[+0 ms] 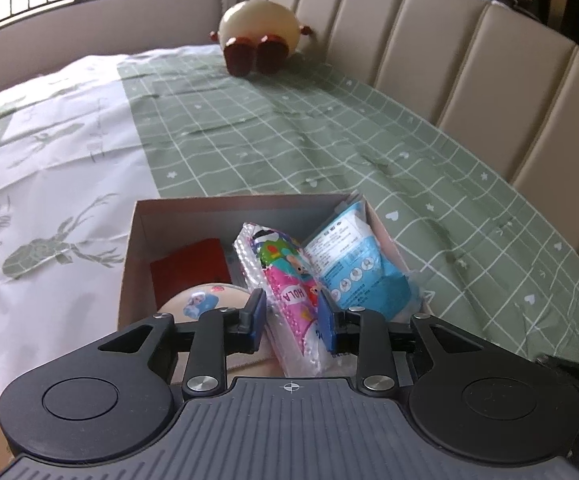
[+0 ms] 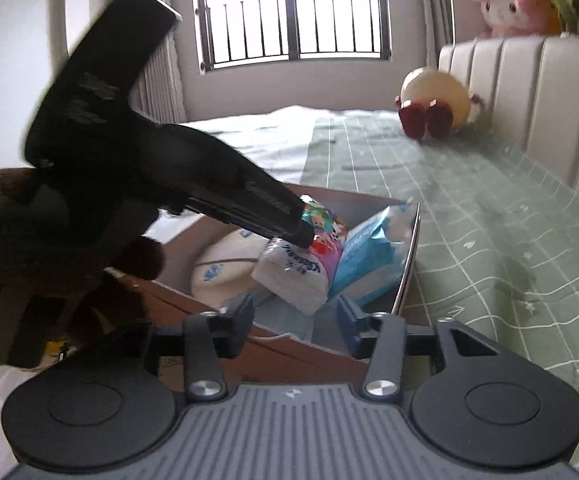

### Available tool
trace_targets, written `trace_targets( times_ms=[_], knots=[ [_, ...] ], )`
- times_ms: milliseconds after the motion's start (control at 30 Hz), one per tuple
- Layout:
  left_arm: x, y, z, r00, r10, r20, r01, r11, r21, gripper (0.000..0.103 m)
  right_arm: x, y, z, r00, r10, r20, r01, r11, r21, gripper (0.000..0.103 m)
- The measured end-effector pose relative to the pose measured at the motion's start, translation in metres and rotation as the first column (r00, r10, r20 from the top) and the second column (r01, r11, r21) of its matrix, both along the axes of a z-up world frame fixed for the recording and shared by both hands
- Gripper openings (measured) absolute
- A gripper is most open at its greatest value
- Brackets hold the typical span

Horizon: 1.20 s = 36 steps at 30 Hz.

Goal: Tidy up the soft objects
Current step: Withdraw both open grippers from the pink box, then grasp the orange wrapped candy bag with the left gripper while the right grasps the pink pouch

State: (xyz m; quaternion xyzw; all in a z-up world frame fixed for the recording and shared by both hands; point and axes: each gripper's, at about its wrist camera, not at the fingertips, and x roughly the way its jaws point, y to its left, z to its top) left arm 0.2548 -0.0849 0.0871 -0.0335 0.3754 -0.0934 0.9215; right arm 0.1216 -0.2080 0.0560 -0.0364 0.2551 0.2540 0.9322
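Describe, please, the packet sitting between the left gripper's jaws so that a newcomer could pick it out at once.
On the green checked bedspread stands an open cardboard box. In it, the pink cartoon packet leans upright between a round cream cushion and a light blue packet. It alone is bright pink with cartoon faces.

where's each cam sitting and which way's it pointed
Left wrist: sits on the left claw, facing the open cardboard box on the bed; its fingers straddle the pink cartoon-print tissue pack.
Right wrist: sits on the right claw, open, looking over the box's near wall toward the window; the left claw's black body crosses the frame.
Shared: the box, pink pack, blue wipes pack, and round cream plush toy by the beige headboard.
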Motion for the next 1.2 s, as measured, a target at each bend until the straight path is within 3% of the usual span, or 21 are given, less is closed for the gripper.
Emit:
trace_targets(
  times_ms=[167,467,633,767,1000,1200],
  knots=[
    [-0.029,0.005,0.018,0.994,-0.027,0.107,0.029,0.999,-0.021,0.031,-0.021,0.003,-0.002,0.999,-0.013,0.033,0.014,1.000,-0.009,0.054],
    [-0.122,0.040,0.045,0.970,-0.054,0.237,0.073,0.995,-0.072,0.032,-0.034,0.022,-0.017,0.999,0.005,-0.038,-0.006,1.000,-0.008,0.056],
    [-0.166,0.079,0.038,0.968,0.016,0.249,-0.013,1.000,-0.015,0.032,-0.046,0.039,-0.020,0.999,0.022,-0.045,-0.023,1.000,-0.021,0.056],
    [-0.197,0.125,0.041,0.953,0.128,0.275,-0.115,0.991,-0.063,0.032,-0.053,0.048,-0.023,0.997,0.033,-0.064,-0.037,0.998,-0.051,0.056],
    [-0.241,0.216,0.039,0.880,0.377,0.288,-0.345,0.925,-0.157,0.032,-0.066,0.070,-0.024,0.995,0.058,-0.078,-0.067,0.991,-0.112,0.055],
    [-0.258,0.280,0.016,0.836,0.516,0.186,-0.477,0.851,-0.218,0.031,-0.075,0.095,-0.029,0.992,0.077,-0.104,-0.093,0.983,-0.155,0.055]
  ],
)
